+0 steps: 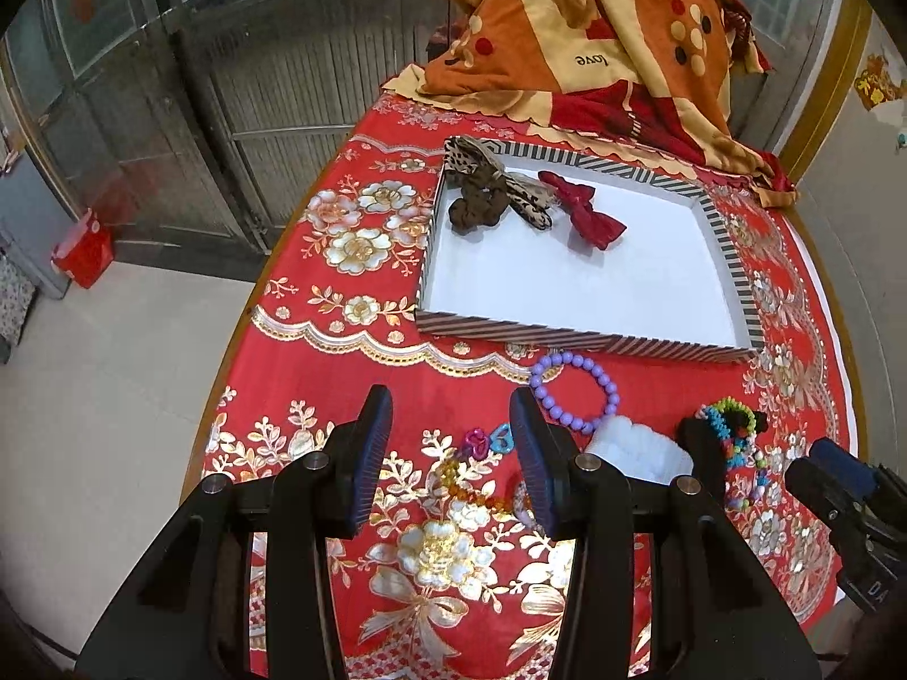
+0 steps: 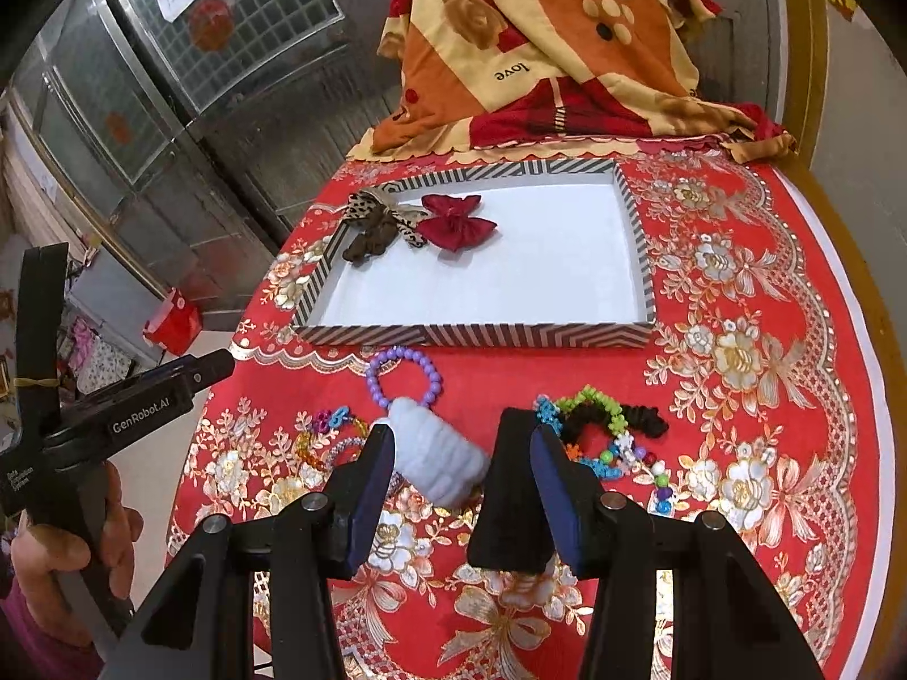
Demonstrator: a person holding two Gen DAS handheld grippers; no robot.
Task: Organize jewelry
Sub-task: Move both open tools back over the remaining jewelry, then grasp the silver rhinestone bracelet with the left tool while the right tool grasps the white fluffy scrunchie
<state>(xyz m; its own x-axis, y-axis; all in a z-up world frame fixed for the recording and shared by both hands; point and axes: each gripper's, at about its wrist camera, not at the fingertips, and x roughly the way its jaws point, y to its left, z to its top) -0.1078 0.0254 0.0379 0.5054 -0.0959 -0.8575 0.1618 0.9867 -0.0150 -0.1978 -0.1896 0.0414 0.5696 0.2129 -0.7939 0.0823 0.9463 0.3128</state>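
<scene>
Your left gripper [image 1: 450,456] points steeply down, its jaws spread wide with nothing between the pads [image 1: 368,453]. Your right gripper [image 2: 462,476] tilts down likewise, its jaws parted; the frames do not settle whether they press on anything. In the right wrist view your left hand [image 2: 68,544] shows at 8 o'clock, fingers wrapped around the left gripper's handle. In the left wrist view the right gripper's tips sit at 4 o'clock.
</scene>
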